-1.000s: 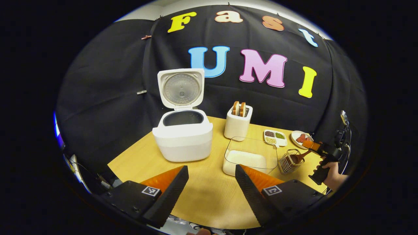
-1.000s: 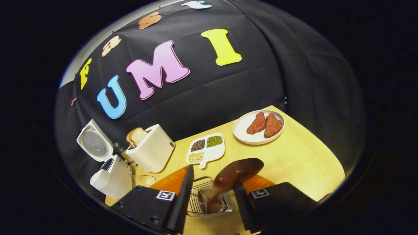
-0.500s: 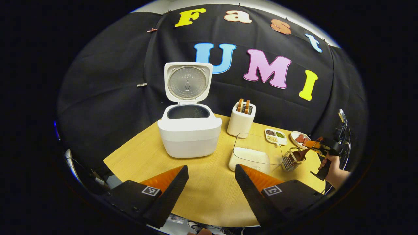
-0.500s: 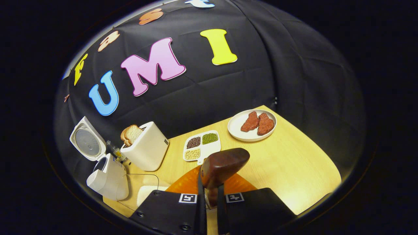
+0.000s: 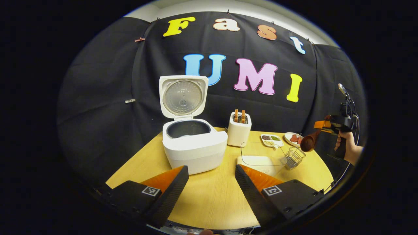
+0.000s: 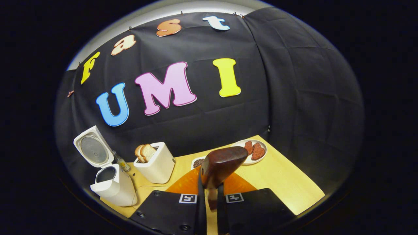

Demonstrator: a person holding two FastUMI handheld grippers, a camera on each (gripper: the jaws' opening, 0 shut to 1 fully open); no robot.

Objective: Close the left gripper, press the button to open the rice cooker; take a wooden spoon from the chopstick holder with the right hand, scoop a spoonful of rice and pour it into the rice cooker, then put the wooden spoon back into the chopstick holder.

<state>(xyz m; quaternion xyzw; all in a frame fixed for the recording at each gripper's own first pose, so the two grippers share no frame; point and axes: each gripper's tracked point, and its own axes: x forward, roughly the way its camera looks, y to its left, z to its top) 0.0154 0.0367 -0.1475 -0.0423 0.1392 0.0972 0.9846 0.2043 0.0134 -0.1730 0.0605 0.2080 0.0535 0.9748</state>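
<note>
The right gripper [image 6: 209,209] pinches the spoon [image 6: 222,164] by its handle above the holder [image 5: 295,157], the left gripper [image 5: 210,192] gapes empty, and a loose pinch could let the spoon twist while scooping.

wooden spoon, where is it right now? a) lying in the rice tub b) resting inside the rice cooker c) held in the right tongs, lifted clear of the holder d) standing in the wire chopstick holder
c: the right tongs are shut on the wooden spoon; in the left gripper view the spoon hangs in the air above and to the right of the chopstick holder, not touching it.
</note>
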